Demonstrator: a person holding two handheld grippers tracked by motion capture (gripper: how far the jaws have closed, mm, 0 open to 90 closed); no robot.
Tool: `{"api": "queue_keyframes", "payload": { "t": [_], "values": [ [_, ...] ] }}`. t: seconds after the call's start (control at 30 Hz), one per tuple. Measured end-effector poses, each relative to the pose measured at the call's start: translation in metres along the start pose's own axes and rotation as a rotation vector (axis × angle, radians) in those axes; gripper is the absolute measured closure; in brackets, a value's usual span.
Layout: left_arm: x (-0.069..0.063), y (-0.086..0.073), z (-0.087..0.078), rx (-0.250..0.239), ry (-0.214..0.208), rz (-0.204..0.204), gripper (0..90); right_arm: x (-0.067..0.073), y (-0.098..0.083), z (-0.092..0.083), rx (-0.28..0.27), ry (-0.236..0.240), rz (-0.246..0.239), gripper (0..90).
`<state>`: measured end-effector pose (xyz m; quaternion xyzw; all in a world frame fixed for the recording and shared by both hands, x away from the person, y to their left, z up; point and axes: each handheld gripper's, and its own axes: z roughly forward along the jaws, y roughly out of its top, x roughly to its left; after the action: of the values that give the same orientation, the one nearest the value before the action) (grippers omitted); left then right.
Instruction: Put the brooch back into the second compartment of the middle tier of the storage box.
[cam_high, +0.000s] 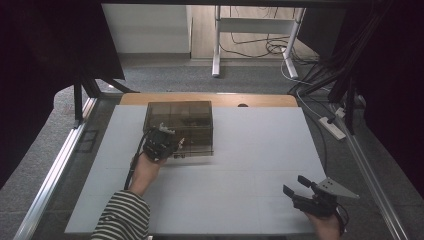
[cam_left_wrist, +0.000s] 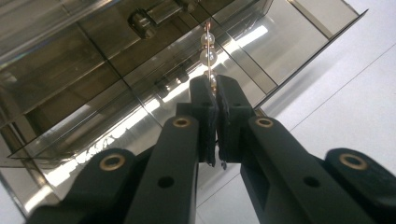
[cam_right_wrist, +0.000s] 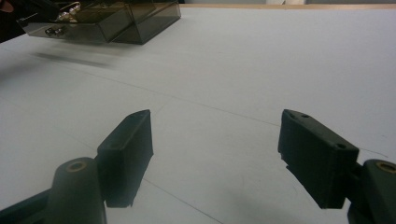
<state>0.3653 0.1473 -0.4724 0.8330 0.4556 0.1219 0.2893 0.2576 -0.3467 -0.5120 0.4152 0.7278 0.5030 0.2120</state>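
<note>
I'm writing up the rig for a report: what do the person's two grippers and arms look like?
Both grippers are black, each with two blocky jaws on arms fixed by brass-coloured rivets. The left gripper trails a black cable along a black-and-white striped sleeve. The right gripper carries a grey three-cornered plate on top.

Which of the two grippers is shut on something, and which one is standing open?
The left gripper is shut on a thin string of pearl beads over the smoky clear organizer box. The right gripper stands open above the bare white table.
</note>
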Motion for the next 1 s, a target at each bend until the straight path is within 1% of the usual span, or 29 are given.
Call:
{"api": "queue_keyframes", "payload": {
  "t": [0.23, 0.37, 0.47, 0.53, 0.73, 1.0],
  "values": [
    [0.001, 0.002, 0.006, 0.012, -0.003, -0.009, 85.8, 0.000, 0.000, 0.000, 0.002, 0.002, -0.001, 26.2],
    [0.002, 0.002, 0.007, 0.006, -0.003, -0.015, 84.8, 0.000, 0.000, 0.000, 0.002, 0.002, -0.001, 26.1],
    [0.002, 0.002, 0.005, -0.016, -0.008, -0.034, 78.9, 0.000, 0.000, 0.000, 0.002, 0.003, 0.000, 26.1],
    [0.002, 0.002, 0.003, -0.025, -0.009, -0.034, 76.3, 0.000, 0.000, 0.000, 0.003, 0.003, -0.001, 26.1],
    [-0.002, 0.000, -0.003, -0.043, 0.004, -0.036, 63.2, 0.000, 0.000, 0.000, 0.003, 0.002, -0.002, 26.1],
    [-0.004, -0.002, -0.012, -0.065, 0.006, -0.040, 55.2, 0.000, 0.000, 0.001, 0.004, 0.003, -0.001, 26.1]
  ]
}}
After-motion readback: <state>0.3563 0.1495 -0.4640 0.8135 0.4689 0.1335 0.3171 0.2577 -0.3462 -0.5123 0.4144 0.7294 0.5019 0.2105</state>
